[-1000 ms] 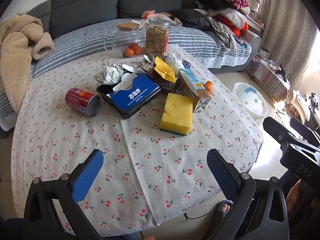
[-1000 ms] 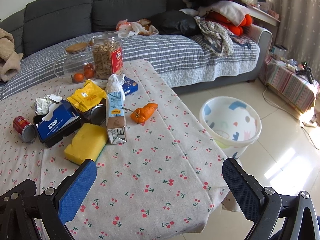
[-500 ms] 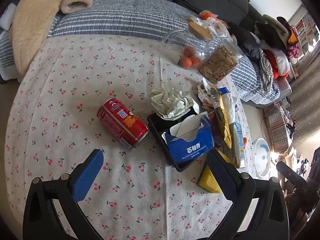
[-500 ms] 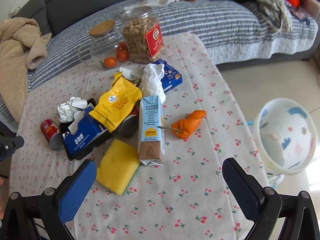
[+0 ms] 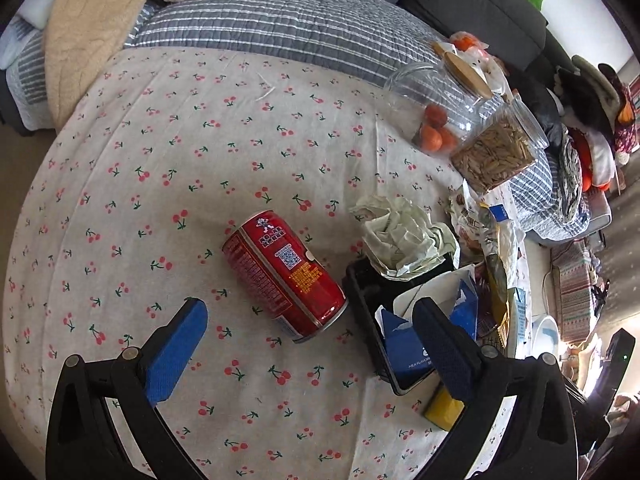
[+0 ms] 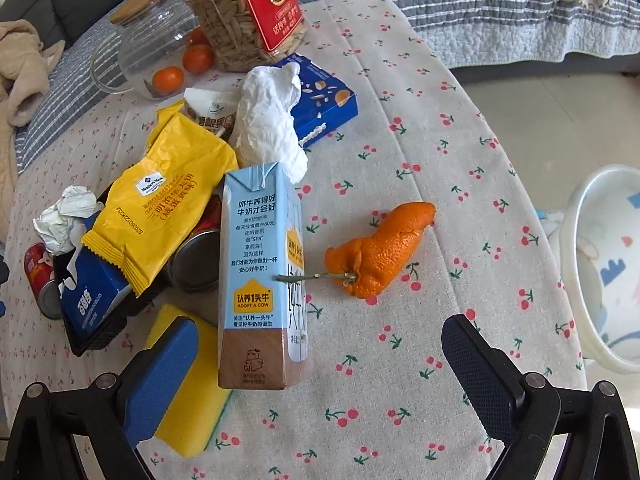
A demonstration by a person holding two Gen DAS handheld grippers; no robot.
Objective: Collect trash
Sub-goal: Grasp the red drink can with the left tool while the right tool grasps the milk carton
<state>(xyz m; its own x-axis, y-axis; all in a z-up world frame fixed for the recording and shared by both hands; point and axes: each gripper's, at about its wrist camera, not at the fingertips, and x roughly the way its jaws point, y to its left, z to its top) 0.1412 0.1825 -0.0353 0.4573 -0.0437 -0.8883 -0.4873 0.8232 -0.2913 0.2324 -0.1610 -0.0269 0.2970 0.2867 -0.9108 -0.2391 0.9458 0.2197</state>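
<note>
Left wrist view: the left gripper (image 5: 308,340) hangs above the table with its tongs apart and empty, lined up on the red can (image 5: 283,276), which lies on its side on the cherry-print tablecloth (image 5: 160,184). The can rests just left of the black tray (image 5: 366,300) that holds a crumpled paper (image 5: 404,236) and a blue tissue pack (image 5: 404,344). In my judgement the step in hand is the approach to a first pick; the next move calls for lowering until the pads straddle the can across its width. Right wrist view: the right gripper (image 6: 320,360) also has its tongs apart, empty, facing the milk carton (image 6: 260,272), which stands upright. The orange peel (image 6: 380,252) lies right of the carton, apart from it; the white bin (image 6: 600,264) stands on the floor further right, beyond the table edge, a likely destination.
</note>
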